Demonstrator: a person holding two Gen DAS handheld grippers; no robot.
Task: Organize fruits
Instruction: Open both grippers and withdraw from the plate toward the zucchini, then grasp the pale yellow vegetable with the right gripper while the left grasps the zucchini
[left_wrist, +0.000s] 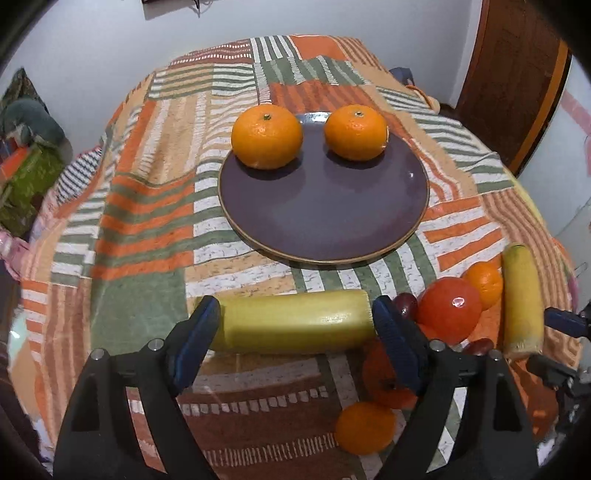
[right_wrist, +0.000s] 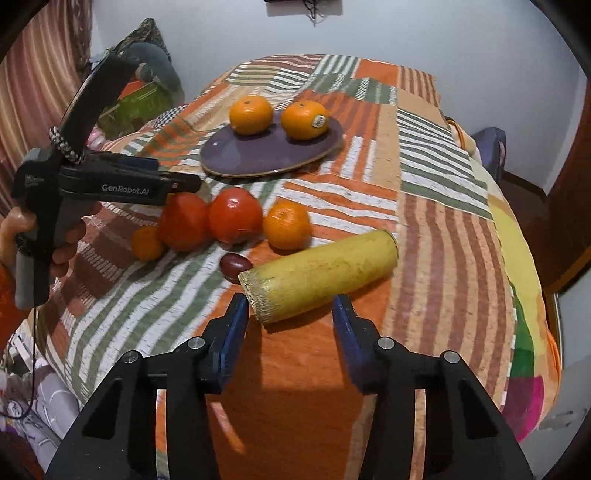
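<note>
Fingers: left gripper (left_wrist: 295, 325) wide, straddling banana piece (left_wrist: 291, 321); right gripper (right_wrist: 290, 314) apart, nothing gripped

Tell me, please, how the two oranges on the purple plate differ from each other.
In the right wrist view, the right orange carries a small sticker on its side, while the left orange shows none. The left orange sits at the plate's edge; the right orange sits further in. Both are round, orange, stem up and similar in size.
</note>
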